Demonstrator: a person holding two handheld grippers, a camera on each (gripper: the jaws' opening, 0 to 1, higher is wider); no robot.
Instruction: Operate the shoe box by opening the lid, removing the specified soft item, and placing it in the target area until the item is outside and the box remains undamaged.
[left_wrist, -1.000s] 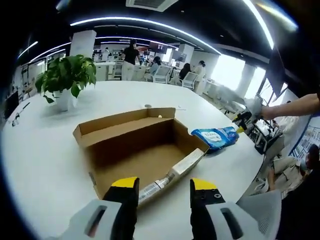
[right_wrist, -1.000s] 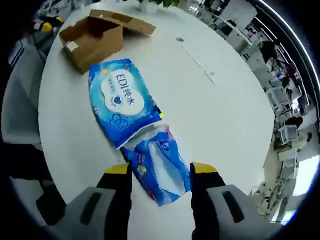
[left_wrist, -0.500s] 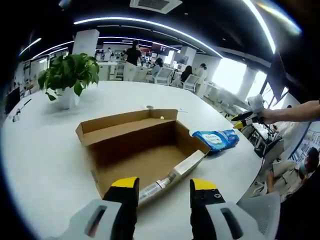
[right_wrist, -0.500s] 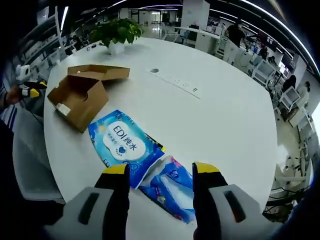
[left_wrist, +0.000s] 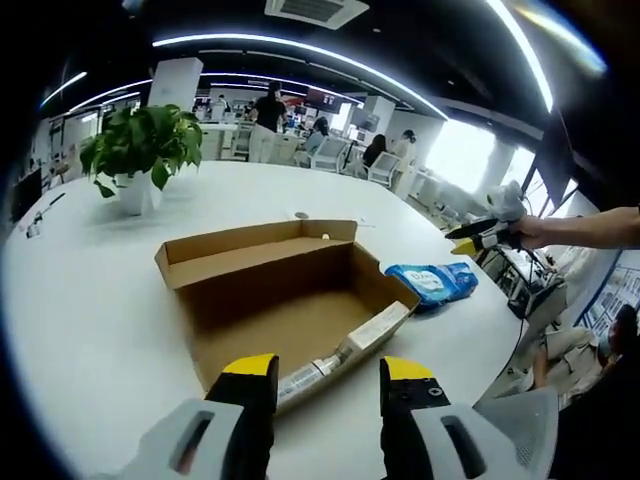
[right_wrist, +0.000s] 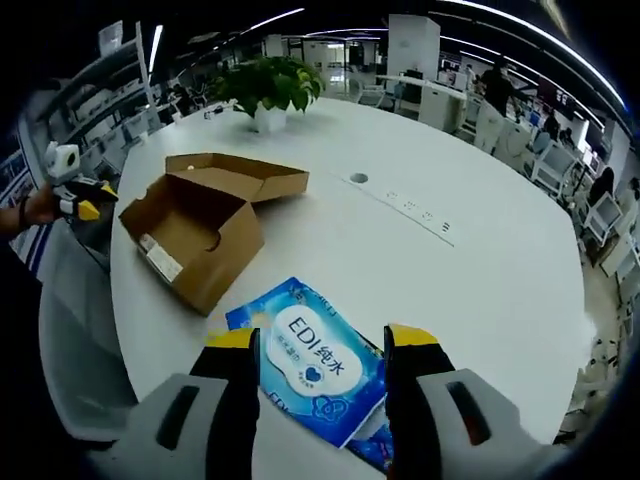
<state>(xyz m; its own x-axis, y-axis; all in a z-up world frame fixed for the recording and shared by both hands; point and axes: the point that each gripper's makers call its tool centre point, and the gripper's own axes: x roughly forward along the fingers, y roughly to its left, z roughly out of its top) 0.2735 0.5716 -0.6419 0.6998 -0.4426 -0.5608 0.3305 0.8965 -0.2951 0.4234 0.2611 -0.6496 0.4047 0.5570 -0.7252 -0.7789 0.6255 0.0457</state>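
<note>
Round white table (left_wrist: 90, 300) bearing an open cardboard box (left_wrist: 285, 295), a blue wipes pack (left_wrist: 432, 281) just beside it, a potted plant (left_wrist: 140, 155) well apart near the far edge.

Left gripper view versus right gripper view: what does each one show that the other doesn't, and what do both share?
Left gripper view alone: the box's bare inside floor, and the right tool off past the table edge in a person's hand.

Right gripper view alone: the wipes pack's printed top, white oval label, between its own open jaws, and a power strip on the table.

Both: the open box, the blue pack lying outside it, the plant, the white table.
</note>
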